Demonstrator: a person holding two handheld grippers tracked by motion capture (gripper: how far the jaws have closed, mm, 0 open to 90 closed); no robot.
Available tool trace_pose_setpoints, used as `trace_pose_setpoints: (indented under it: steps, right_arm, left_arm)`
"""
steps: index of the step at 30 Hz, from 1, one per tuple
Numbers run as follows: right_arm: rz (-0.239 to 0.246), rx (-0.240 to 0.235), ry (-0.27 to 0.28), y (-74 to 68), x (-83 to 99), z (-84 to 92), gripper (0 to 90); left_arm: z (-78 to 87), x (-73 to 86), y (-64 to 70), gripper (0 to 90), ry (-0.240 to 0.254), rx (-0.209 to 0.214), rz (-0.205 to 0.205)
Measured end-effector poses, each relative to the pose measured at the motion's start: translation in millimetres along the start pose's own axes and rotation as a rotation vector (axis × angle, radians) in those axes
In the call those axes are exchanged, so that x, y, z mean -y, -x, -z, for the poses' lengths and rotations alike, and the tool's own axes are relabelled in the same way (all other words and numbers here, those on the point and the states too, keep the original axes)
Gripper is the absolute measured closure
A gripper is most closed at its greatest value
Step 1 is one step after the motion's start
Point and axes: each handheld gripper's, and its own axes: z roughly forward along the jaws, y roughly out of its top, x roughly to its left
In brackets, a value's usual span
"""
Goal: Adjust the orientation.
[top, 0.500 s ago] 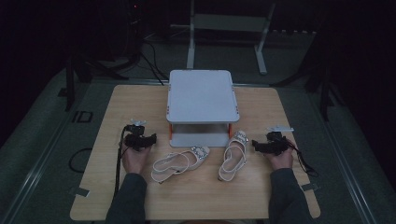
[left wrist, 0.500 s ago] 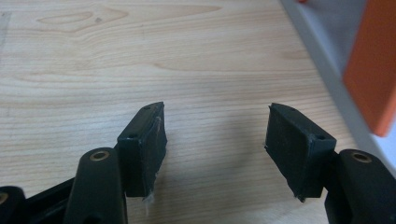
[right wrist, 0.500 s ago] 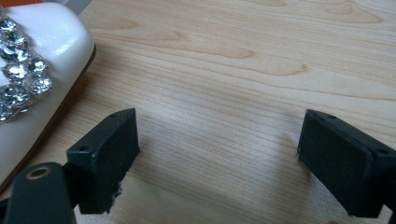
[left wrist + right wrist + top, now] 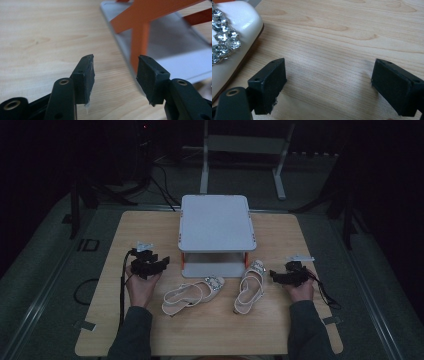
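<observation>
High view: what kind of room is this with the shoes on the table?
Probably a recording studio or lab, not a home. A lit wooden table stands in a dark room with metal stands and cables on the floor. A person holds the left gripper and right gripper beside two white sandals.

No writing, label, brand or number can be read on anything here.

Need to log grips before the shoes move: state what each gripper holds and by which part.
Nothing is held. The left gripper and right gripper both stand open over bare table, the right one beside a white sandal.
</observation>
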Motion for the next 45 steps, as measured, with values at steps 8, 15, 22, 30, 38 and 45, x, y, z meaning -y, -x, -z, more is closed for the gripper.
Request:
trace_pose_setpoints:
  steps: [8,15,22,30,38,45]
  right_arm:
    - [-0.002,0.0,0.0,-0.2,0.0,0.0,12.5]
    - [-0.002,-0.001,0.001,-0.2,0.0,0.0,12.6]
    - [-0.002,-0.001,0.0,-0.2,0.0,0.0,12.5]
    - [-0.002,0.0,0.001,-0.2,0.0,0.0,12.5]
    - [-0.001,-0.001,0.0,0.0,0.0,0.0,12.5]
    - [-0.001,-0.001,0.0,-0.1,0.0,0.0,12.5]
  left_arm:
    - [21.8,-12.1,27.4,50.8,-0.017,0.036,-0.121]
    - [30.0,-14.1,46.6,52.9,-0.033,0.109,-0.174]
    - [34.4,-10.1,59.8,53.5,-0.061,0.169,-0.221]
    - [25.1,0.9,69.2,51.4,-0.129,0.204,-0.286]
    - [13.5,20.5,69.2,51.8,-0.246,0.258,-0.323]
    - [-0.2,24.4,67.8,54.0,-0.316,0.275,-0.325]
